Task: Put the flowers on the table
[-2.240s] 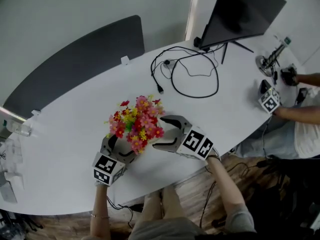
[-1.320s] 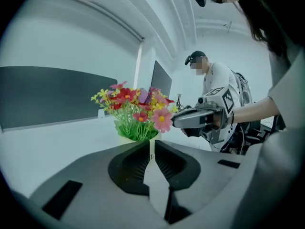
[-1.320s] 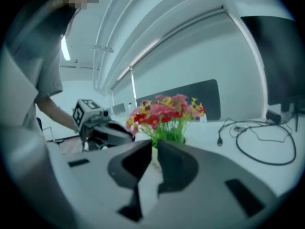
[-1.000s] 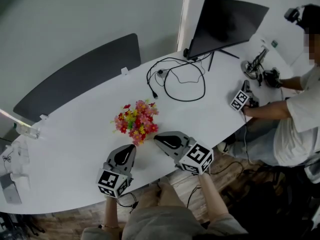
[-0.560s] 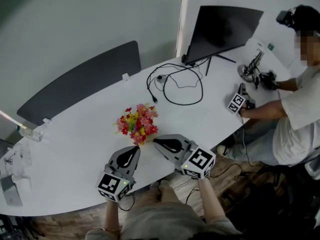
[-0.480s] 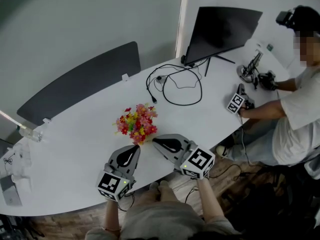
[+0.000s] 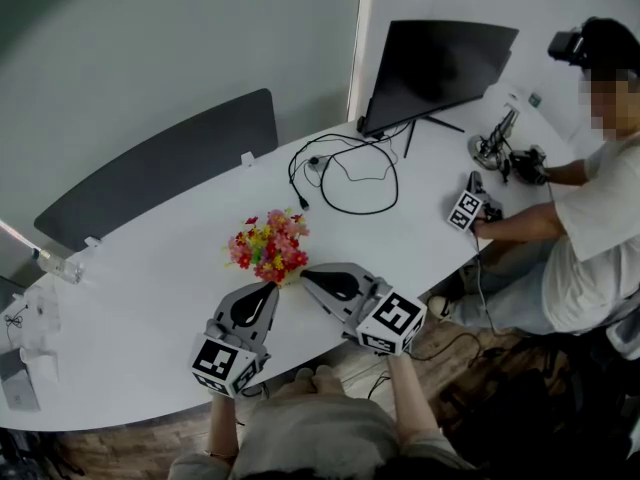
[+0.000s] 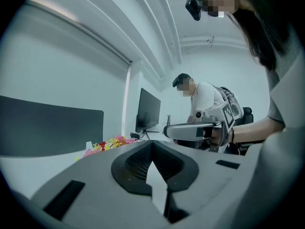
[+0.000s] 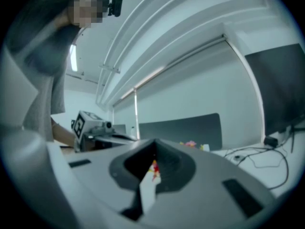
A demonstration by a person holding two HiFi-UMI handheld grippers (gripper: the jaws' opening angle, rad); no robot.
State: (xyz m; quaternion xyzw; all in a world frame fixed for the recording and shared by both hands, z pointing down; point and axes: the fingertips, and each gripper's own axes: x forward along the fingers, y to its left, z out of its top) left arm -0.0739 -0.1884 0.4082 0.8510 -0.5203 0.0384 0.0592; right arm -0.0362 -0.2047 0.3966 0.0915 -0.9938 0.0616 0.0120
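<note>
- The left gripper (image 7: 269, 289) lies low over the near edge of the desk (image 7: 140, 278). Its forearm comes up from below and its tip points away from the person toward the flowers (image 7: 268, 249).
- The right gripper (image 7: 306, 273) sits beside it and is angled inward, so the two tips converge just short of the flowers.
- In the left gripper view the jaws are pressed together, their ribbed dark pads meeting in a V-shaped notch with nothing between them.
- In the right gripper view the jaws are likewise closed and empty. A speck of red and yellow shows through the notch beyond them.
- The flowers are a small, dense bunch of pink, red and yellow blooms. They rest on the desk near its near edge, just beyond both tips and held by neither.
- Both grippers have smooth grey shells with a black oval inset, and each carries a white cube with black square markers, left (image 7: 220, 361) and right (image 7: 392, 320).
- The desk is white, smooth and rounded in outline.
- Loose black cables (image 7: 345, 173) coil toward its far edge, in front of a flat black monitor (image 7: 440, 63).
</note>
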